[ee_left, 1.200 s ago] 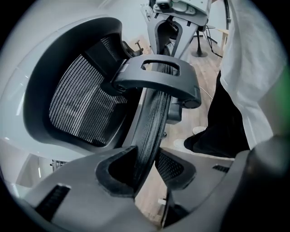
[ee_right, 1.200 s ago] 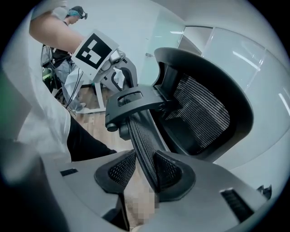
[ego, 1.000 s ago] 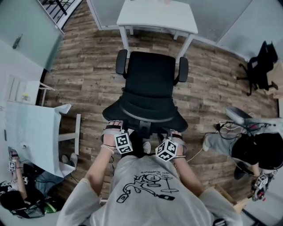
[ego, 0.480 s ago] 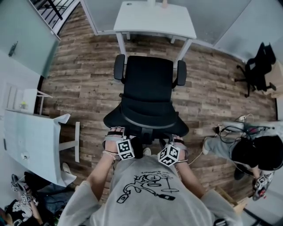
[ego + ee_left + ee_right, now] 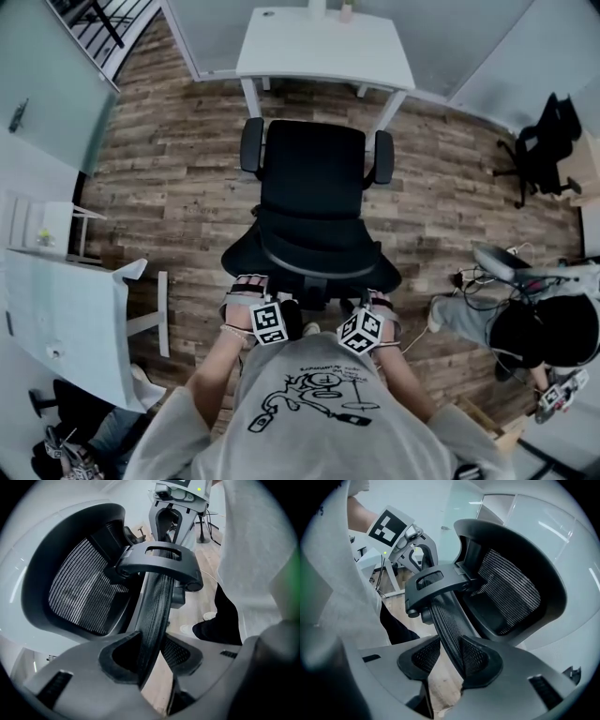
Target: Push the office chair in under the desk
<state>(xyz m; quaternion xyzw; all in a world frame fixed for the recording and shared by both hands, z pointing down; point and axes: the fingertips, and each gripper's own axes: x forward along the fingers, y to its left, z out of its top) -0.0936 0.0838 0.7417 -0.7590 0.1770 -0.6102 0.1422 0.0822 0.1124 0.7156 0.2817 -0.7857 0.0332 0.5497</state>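
The black office chair (image 5: 314,202) stands on the wood floor facing the white desk (image 5: 323,42), its seat front just short of the desk legs. Both grippers hold the backrest's top rim from behind. My left gripper (image 5: 253,283) is at the rim's left end and my right gripper (image 5: 373,294) at its right end. In the left gripper view the mesh rim (image 5: 157,606) runs between the jaws of the left gripper (image 5: 150,651), which is shut on it. In the right gripper view the right gripper (image 5: 447,656) is shut on the rim (image 5: 445,620) the same way.
A white table (image 5: 66,319) stands at the left, with a small white shelf (image 5: 42,225) beyond it. A second black chair (image 5: 544,150) is at the far right. A person (image 5: 534,328) sits on the floor at the right near cables (image 5: 478,277). Glass partitions flank the desk.
The chair has rolled forward toward the desk, and the person and both grippers have followed it. Both grips on the rim are unchanged.
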